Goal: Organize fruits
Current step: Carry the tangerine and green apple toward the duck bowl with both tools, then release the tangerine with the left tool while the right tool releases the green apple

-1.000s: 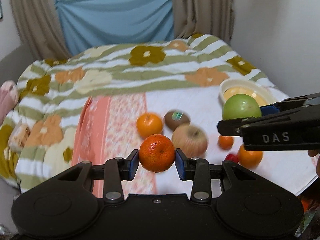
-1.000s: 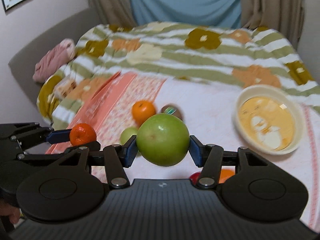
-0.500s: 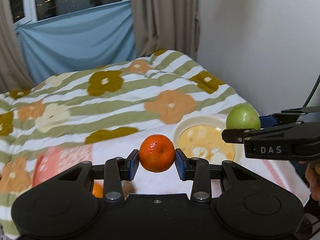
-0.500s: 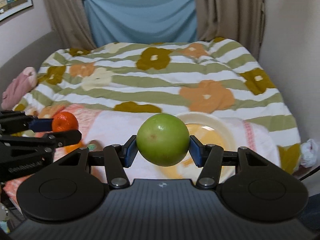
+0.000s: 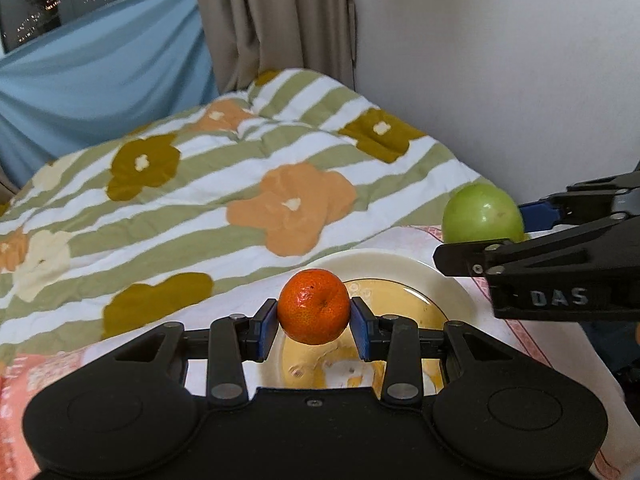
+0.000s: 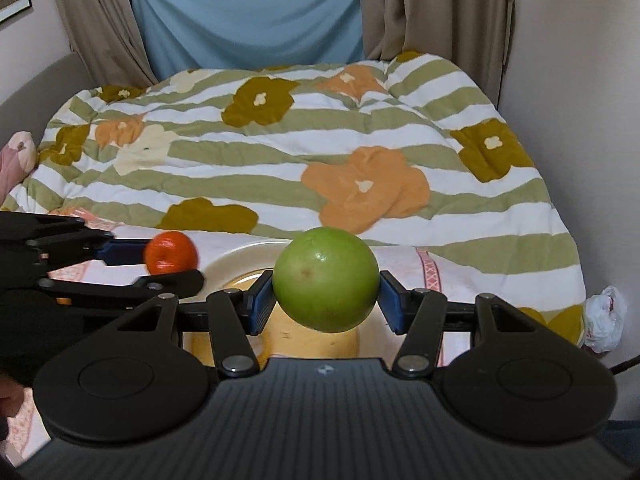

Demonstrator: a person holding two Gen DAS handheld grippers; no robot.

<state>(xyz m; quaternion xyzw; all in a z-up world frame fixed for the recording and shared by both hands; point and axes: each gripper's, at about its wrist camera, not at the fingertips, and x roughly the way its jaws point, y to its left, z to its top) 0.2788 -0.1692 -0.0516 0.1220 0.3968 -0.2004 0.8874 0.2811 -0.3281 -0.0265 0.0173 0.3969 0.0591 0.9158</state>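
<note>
Left wrist cam: our left gripper (image 5: 314, 315) clamps a mandarin (image 5: 313, 307) above the cream bowl (image 5: 436, 284); w/ the right gripper (image 5: 476, 236) close by, we risk a bump during release. Right wrist cam: we pinch a green apple (image 6: 326, 279) over the bowl (image 6: 236, 260); dropped from this height it could bounce out onto the quilt (image 6: 280, 152).
</note>
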